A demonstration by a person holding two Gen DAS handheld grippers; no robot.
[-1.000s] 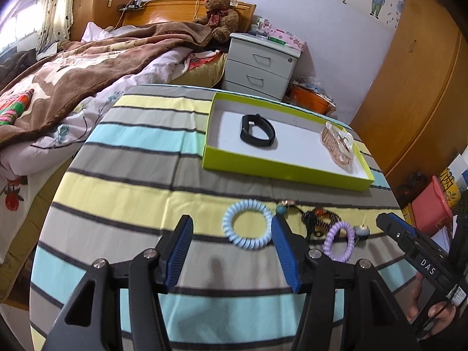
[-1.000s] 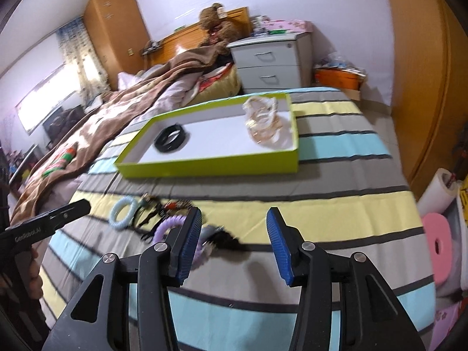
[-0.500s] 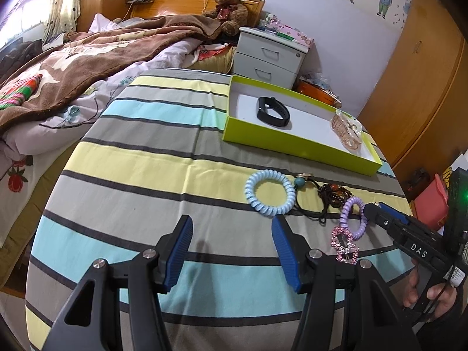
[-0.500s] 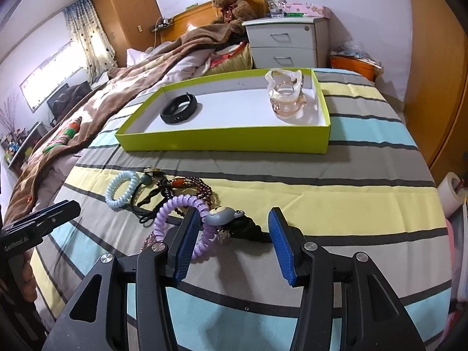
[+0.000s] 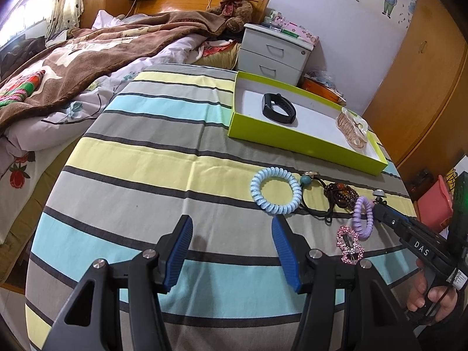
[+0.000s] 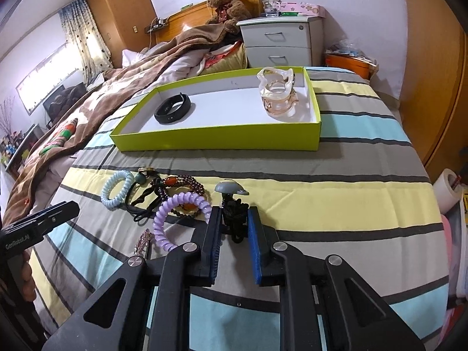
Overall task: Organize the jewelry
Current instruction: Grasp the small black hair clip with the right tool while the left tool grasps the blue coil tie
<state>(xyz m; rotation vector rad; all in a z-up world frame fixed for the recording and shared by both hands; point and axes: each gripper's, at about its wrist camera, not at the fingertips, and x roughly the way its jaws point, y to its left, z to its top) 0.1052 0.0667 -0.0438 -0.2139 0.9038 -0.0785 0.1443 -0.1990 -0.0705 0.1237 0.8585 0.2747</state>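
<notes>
The right gripper [image 6: 233, 228] has its fingers narrowed around a black hair tie [image 6: 234, 213] with a grey charm — the blue pads sit on either side of it, and it lies low on the striped counter [image 6: 336, 199]; whether they press it I cannot tell for sure, though they look closed on it. Just left of it lie a purple coil tie [image 6: 172, 213], a bead bracelet [image 6: 181, 184], a blue coil tie [image 6: 117, 190] and a pink clip [image 5: 349, 244]. The left gripper [image 5: 232, 248] hovers with fingers wide, holding nothing, near the blue coil. Farther back stands a green tray [image 6: 216, 142] — inside it, a black band [image 6: 173, 108] toward the left and a clear claw clip [image 6: 278, 93] at the right end.
</notes>
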